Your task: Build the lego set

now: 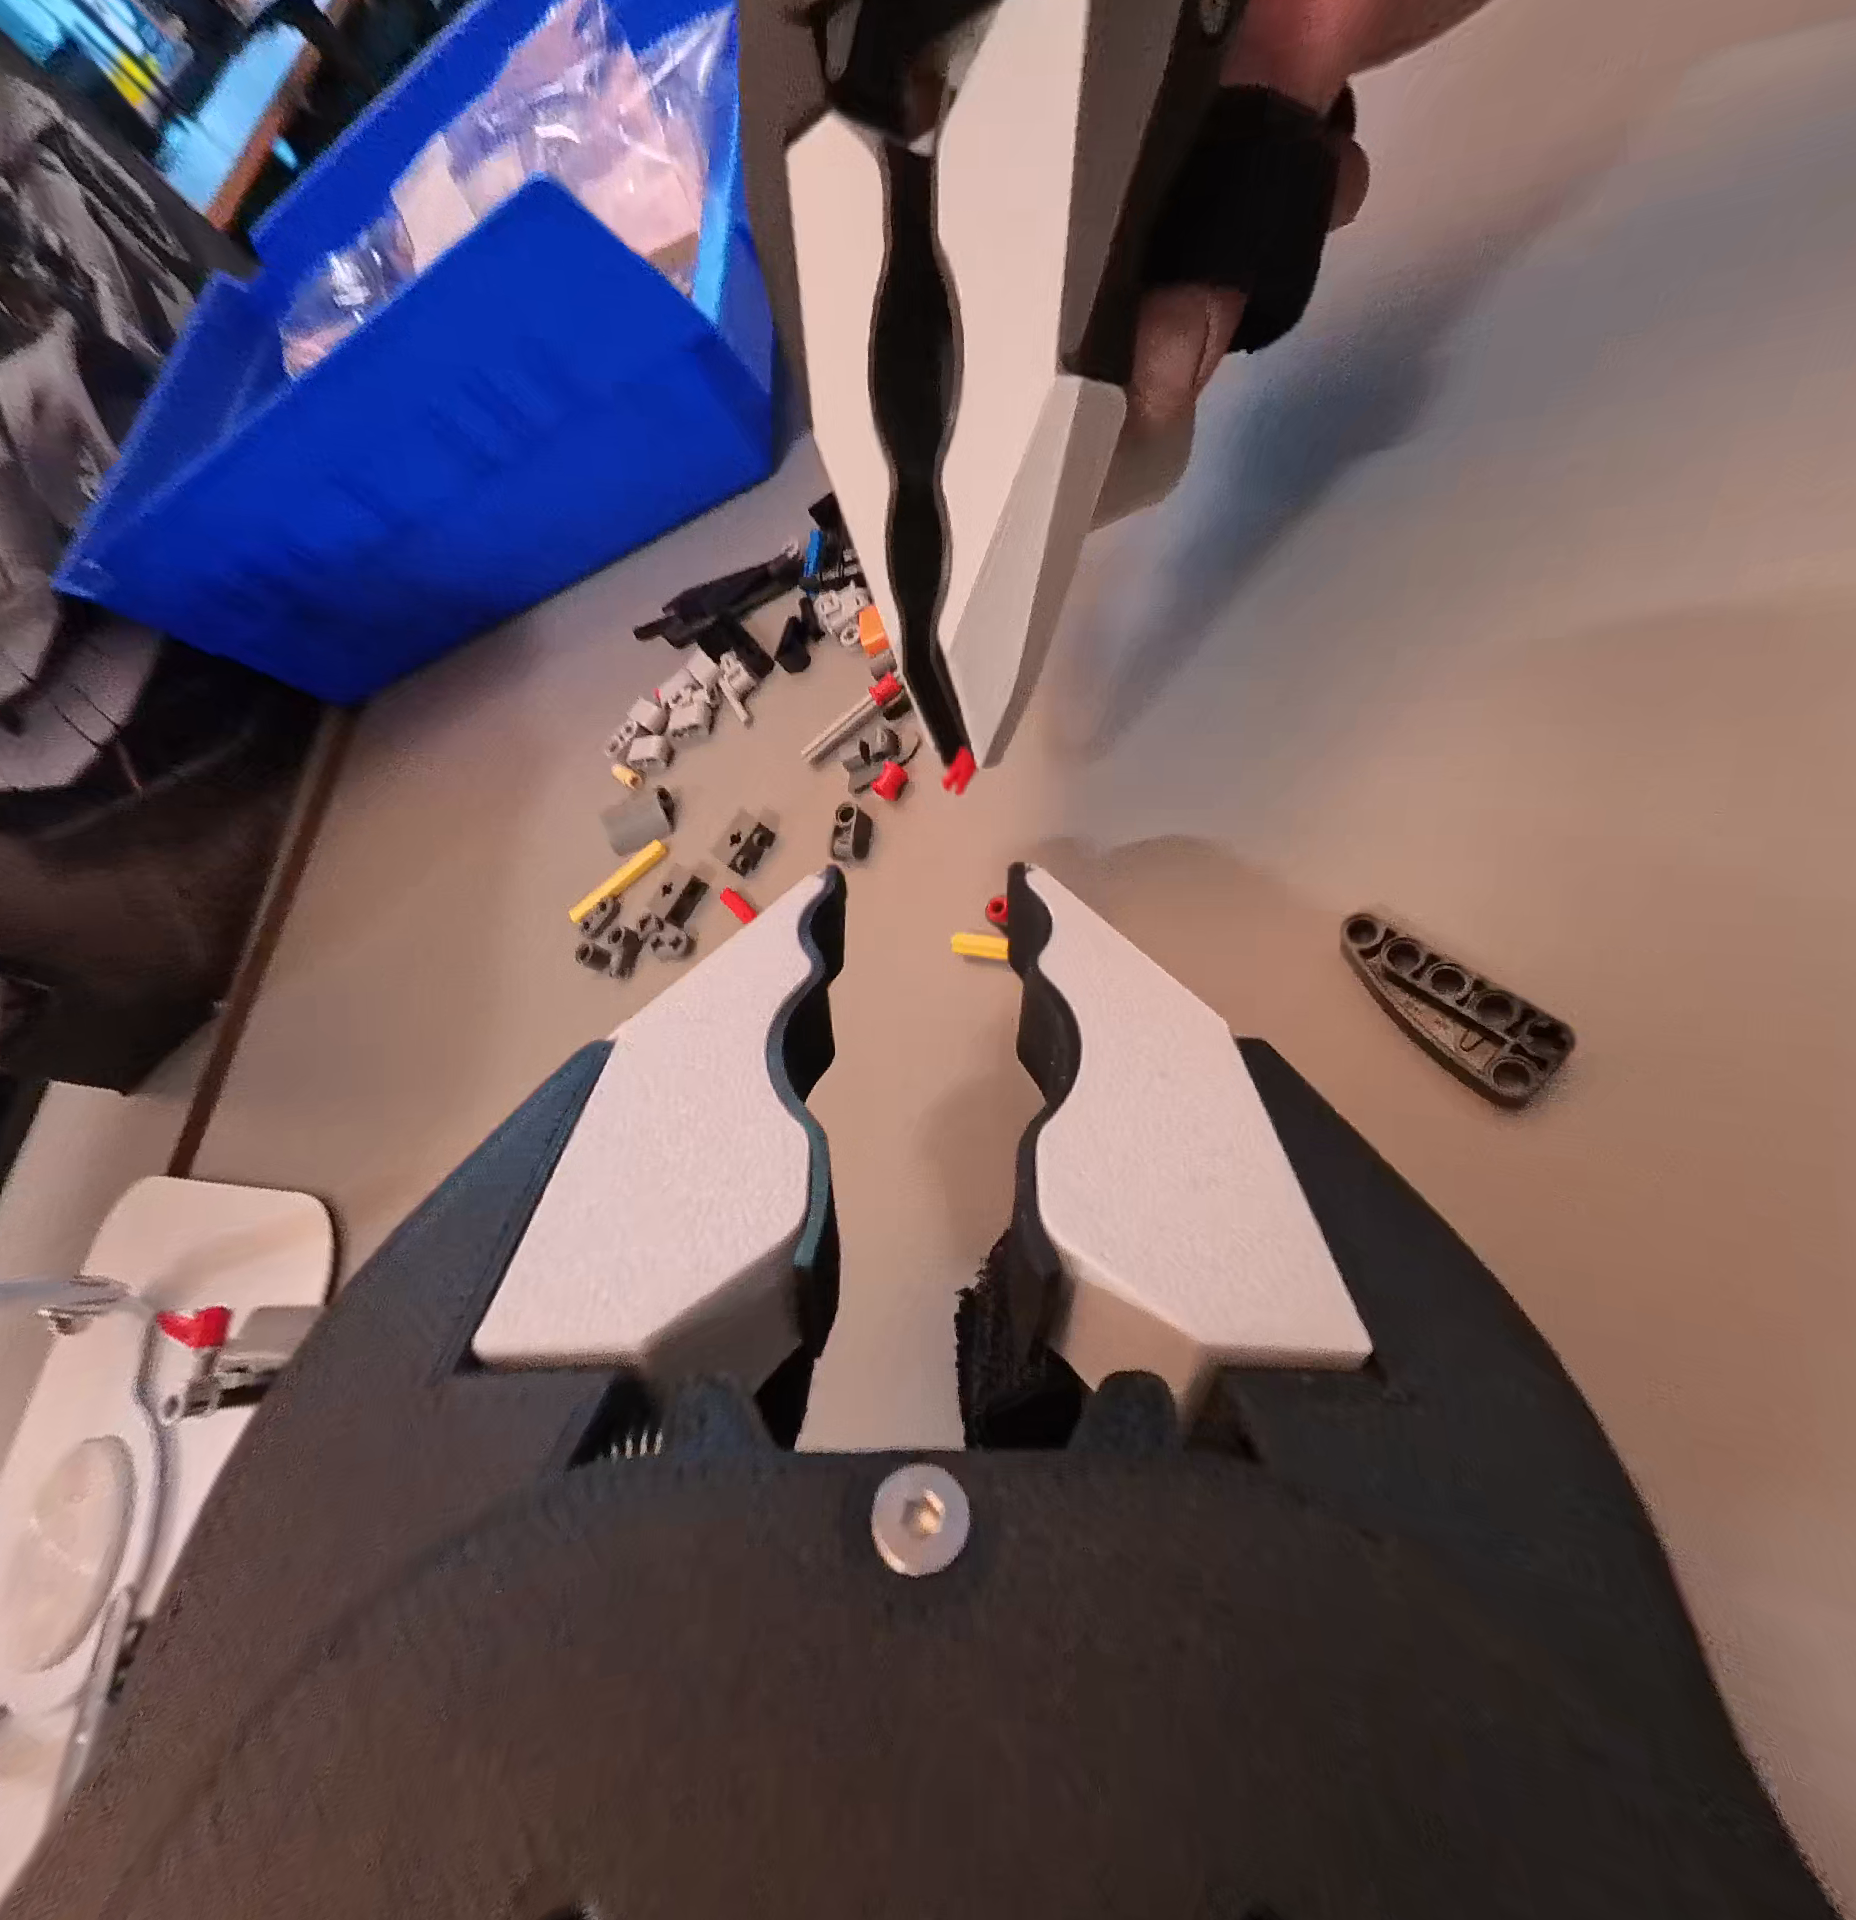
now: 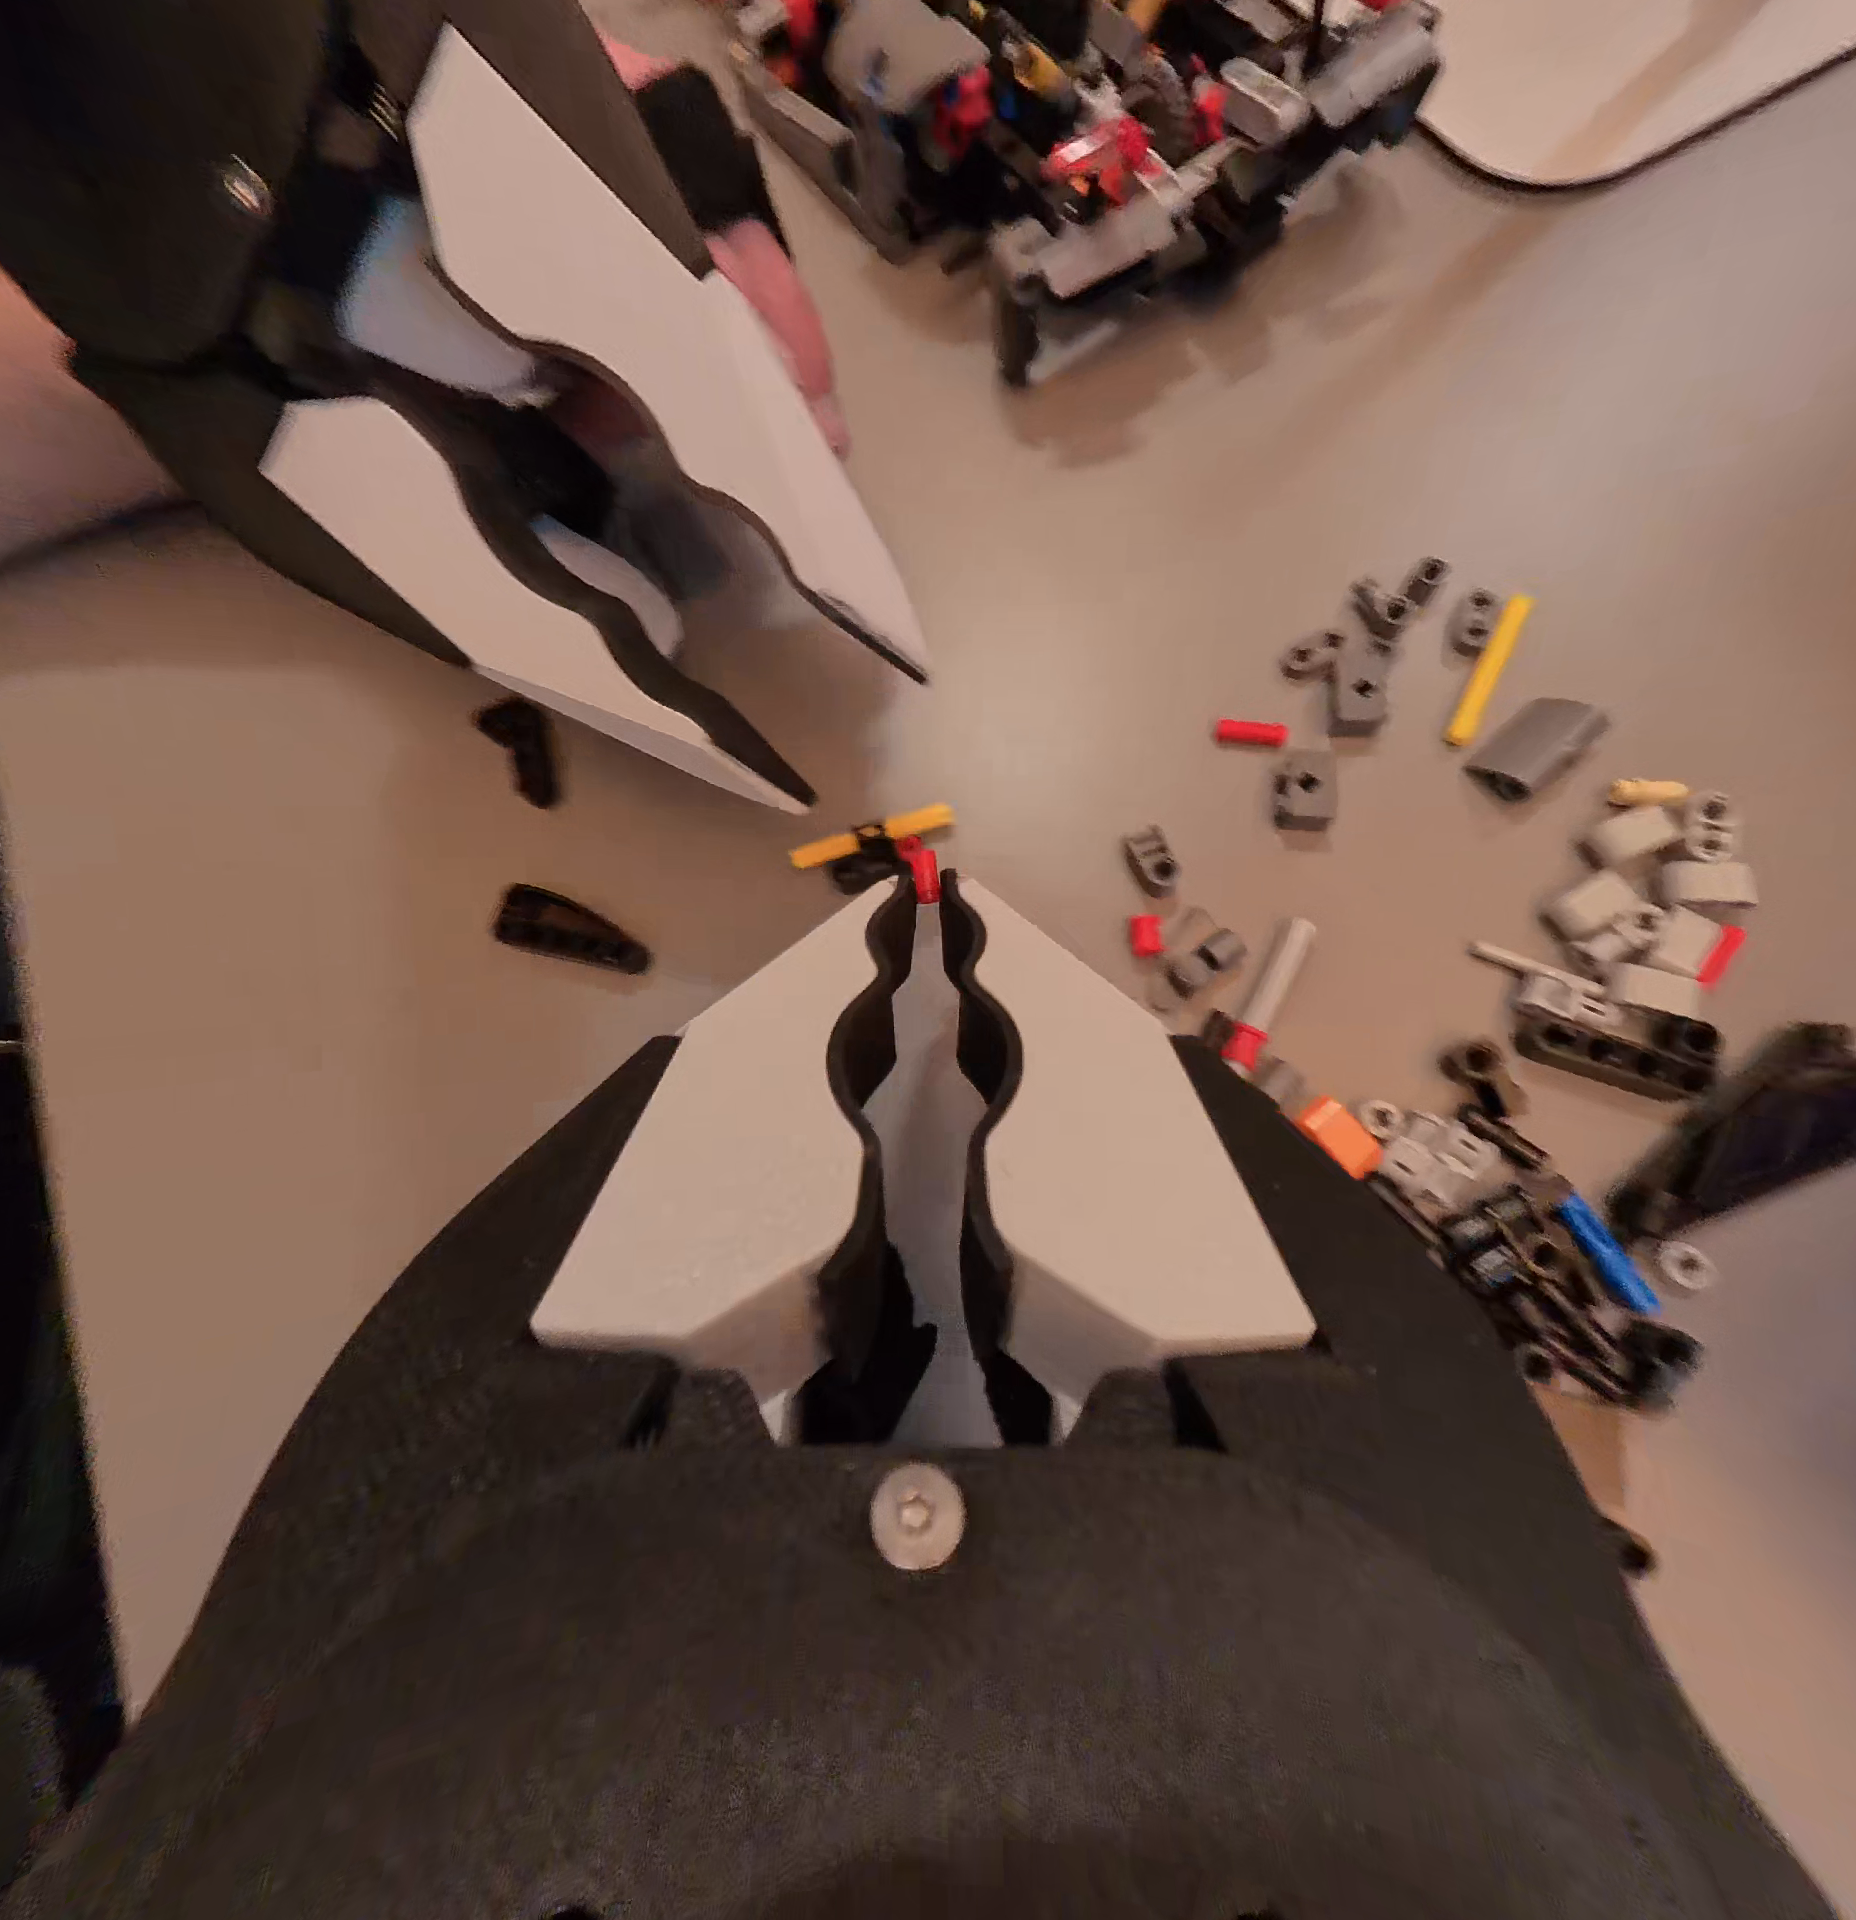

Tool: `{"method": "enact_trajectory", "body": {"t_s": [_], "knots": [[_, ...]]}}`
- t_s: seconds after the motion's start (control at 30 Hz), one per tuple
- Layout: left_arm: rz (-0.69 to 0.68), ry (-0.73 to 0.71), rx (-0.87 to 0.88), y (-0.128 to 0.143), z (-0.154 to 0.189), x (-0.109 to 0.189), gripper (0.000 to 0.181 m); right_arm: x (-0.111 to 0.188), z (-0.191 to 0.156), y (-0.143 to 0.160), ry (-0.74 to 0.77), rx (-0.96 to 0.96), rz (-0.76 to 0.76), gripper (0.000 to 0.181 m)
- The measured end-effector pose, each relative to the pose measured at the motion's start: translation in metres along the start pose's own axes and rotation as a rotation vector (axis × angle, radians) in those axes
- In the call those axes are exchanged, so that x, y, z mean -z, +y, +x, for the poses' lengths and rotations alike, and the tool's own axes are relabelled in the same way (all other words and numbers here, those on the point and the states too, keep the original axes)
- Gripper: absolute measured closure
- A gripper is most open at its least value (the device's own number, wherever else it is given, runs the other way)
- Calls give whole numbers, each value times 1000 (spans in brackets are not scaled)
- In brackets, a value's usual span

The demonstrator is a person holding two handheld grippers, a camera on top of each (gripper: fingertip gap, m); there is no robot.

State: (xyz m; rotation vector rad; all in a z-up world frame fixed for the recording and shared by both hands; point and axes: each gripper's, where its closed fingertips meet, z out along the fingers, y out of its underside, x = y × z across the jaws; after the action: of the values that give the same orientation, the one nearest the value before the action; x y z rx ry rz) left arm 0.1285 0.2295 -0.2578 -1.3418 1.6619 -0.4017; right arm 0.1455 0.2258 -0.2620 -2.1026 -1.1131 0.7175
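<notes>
My right gripper point(image 2: 926, 889) is shut on a small red pin point(image 2: 921, 871). It holds the pin just above a short yellow axle point(image 2: 908, 826) that carries a black part and lies on the table. In the left wrist view the right gripper point(image 1: 963, 764) comes down from the top with the red pin point(image 1: 960, 771) at its tips. My left gripper point(image 1: 926, 881) is open and empty. The yellow axle point(image 1: 978, 943) and a small red part point(image 1: 997, 907) lie by its right fingertip. The left gripper also shows in the right wrist view point(image 2: 862, 732).
Loose grey, black, red and yellow pieces point(image 1: 695, 769) are scattered ahead, and also show in the right wrist view point(image 2: 1526, 935). A dark curved beam point(image 1: 1454, 1008) lies apart. A blue bin point(image 1: 436, 416) stands behind. A partly built model point(image 2: 1111, 135) stands far off. Both grippers' tips are close together, under 4 cm apart.
</notes>
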Motion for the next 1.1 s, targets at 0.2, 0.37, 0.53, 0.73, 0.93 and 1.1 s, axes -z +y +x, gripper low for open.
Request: {"method": "enact_trajectory", "body": {"t_s": [0.2, 0.37, 0.53, 0.73, 0.93, 1.1], "knots": [[39, -34, -90, -10, 5, 0, 160, -1, -19, -5, -140, -40, -3, 178], [49, -22, -140, -14, 12, -1, 170, -3, -22, -7, -177, -55, -7, 178], [47, -14, -159, -14, 15, -1, 177, -2, -22, -7, -205, -77, -10, 178], [69, -33, -159, -18, 11, 4, 179, 2, -24, -14, -251, -118, 47, 178], [188, -137, -106, -40, -6, 20, 179, 24, -26, -42, -275, -179, 296, 177], [228, -202, -151, -53, -10, 30, 179, 37, -34, -56, -367, -238, 450, 178]]}}
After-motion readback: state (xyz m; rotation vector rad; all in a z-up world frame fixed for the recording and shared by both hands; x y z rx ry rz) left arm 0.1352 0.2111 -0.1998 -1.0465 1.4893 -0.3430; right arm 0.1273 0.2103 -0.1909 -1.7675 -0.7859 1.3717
